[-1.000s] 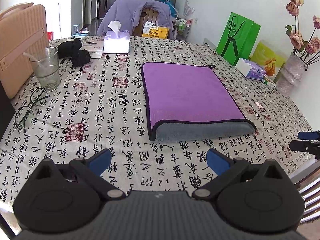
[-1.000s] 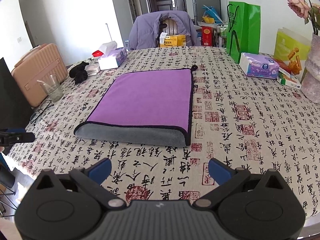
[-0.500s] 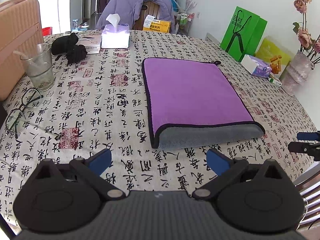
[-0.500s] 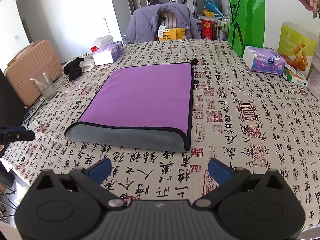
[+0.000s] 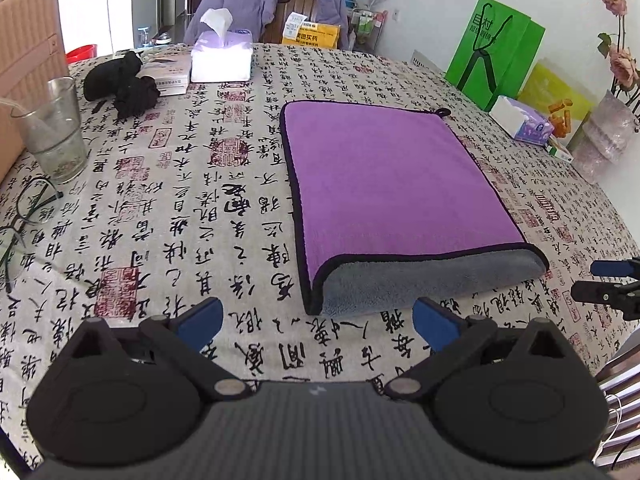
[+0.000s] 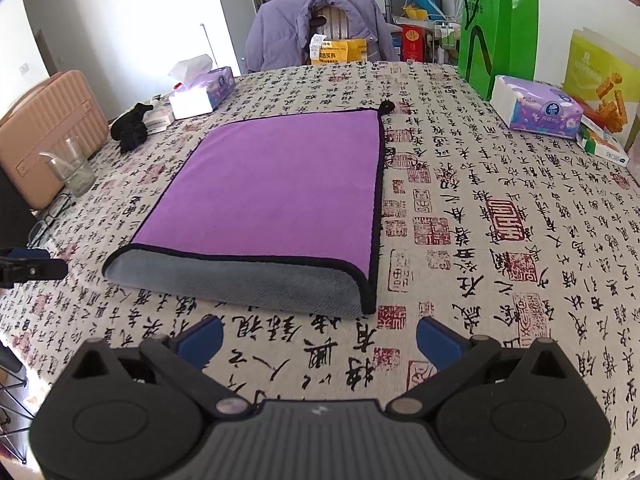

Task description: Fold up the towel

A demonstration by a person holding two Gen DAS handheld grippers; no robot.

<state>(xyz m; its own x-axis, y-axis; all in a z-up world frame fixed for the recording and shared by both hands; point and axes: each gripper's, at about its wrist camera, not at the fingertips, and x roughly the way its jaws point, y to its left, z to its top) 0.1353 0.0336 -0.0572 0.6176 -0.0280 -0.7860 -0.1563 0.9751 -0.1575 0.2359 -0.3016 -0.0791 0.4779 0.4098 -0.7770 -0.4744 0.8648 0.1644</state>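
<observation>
A purple towel [image 5: 384, 180] with a grey underside lies folded once on the calligraphy-print tablecloth, its rounded grey fold facing me; it also shows in the right wrist view [image 6: 272, 196]. My left gripper [image 5: 318, 322] is open and empty, hovering just short of the towel's near left corner. My right gripper [image 6: 318, 338] is open and empty, just short of the near right corner. Each gripper's tips show at the edge of the other's view: the right gripper [image 5: 608, 282] and the left gripper [image 6: 32, 266].
A glass [image 5: 54, 132], spectacles [image 5: 24, 208], a black cloth [image 5: 124, 84] and a tissue box [image 5: 220, 56] stand to the left. A green bag [image 6: 496, 24], tissue pack [image 6: 536, 108] and vase [image 5: 612, 128] stand to the right. A chair with a jacket [image 6: 316, 28] stands behind the table.
Both grippers have moved forward and a little lower towards the towel's near folded edge. The towel has not moved. Both stay open.
</observation>
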